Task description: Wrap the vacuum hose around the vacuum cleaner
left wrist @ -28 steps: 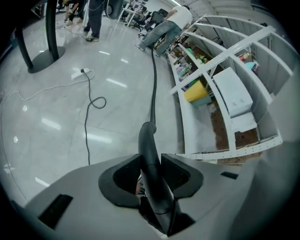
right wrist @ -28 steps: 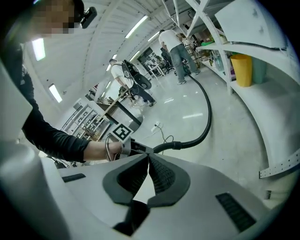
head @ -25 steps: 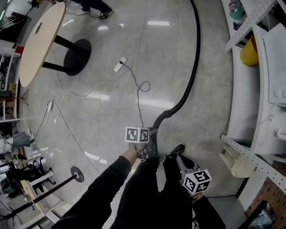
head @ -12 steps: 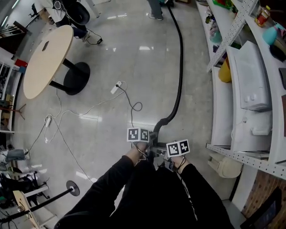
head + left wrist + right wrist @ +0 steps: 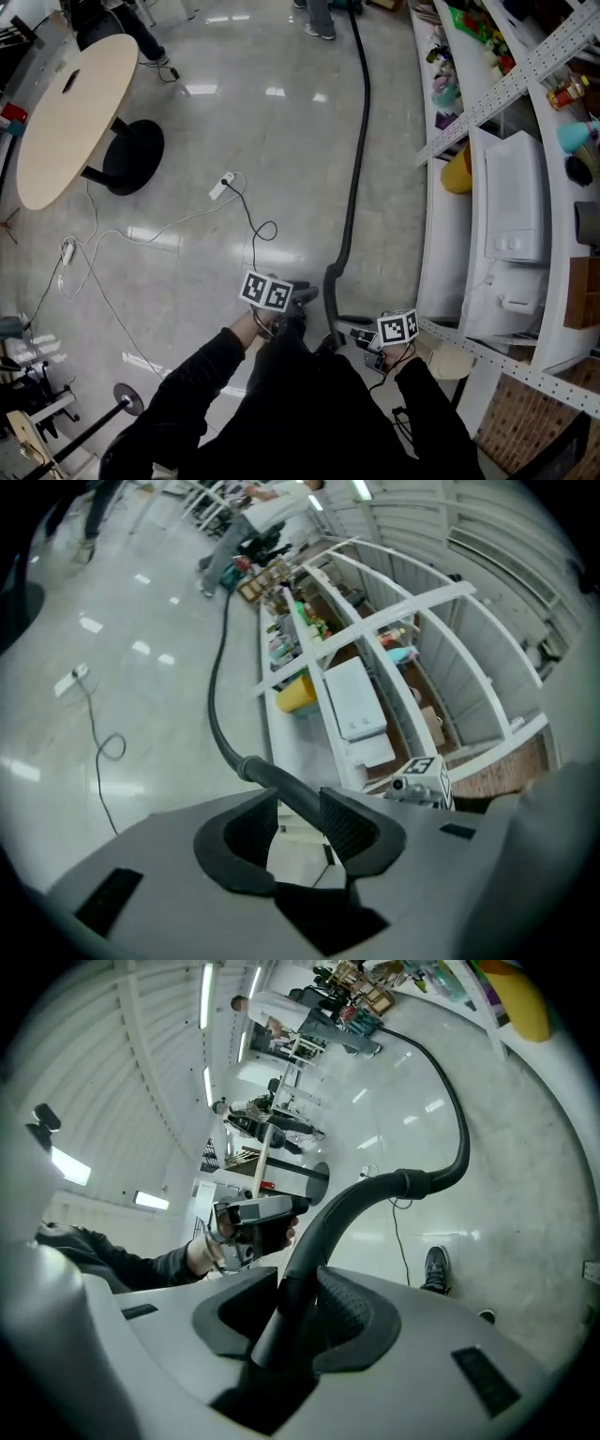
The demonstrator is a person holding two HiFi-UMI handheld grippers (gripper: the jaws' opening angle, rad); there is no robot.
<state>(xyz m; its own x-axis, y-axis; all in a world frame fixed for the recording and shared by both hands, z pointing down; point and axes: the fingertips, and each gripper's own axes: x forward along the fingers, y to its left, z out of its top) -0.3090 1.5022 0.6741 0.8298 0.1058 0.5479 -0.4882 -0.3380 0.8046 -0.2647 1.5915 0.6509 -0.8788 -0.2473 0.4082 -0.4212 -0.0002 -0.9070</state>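
The right gripper point(image 5: 295, 1288) has come up from beside the person's leg and now sits just beside the left gripper point(image 5: 300, 803), off the near end of the shelving rack point(image 5: 469, 187). Its jaws, pressed together a second ago, have sprung wide and are closing on the rigid curved end of the vacuum hose point(image 5: 352, 187), which already fills the gap between them. The left gripper stays clamped on that same end. The rest of the hose lies stretched along the floor beside the rack, running to what looks like the vacuum cleaner point(image 5: 349, 1024) past the rack's far end. With both claws on the end, I judge that wrapping has not yet started.
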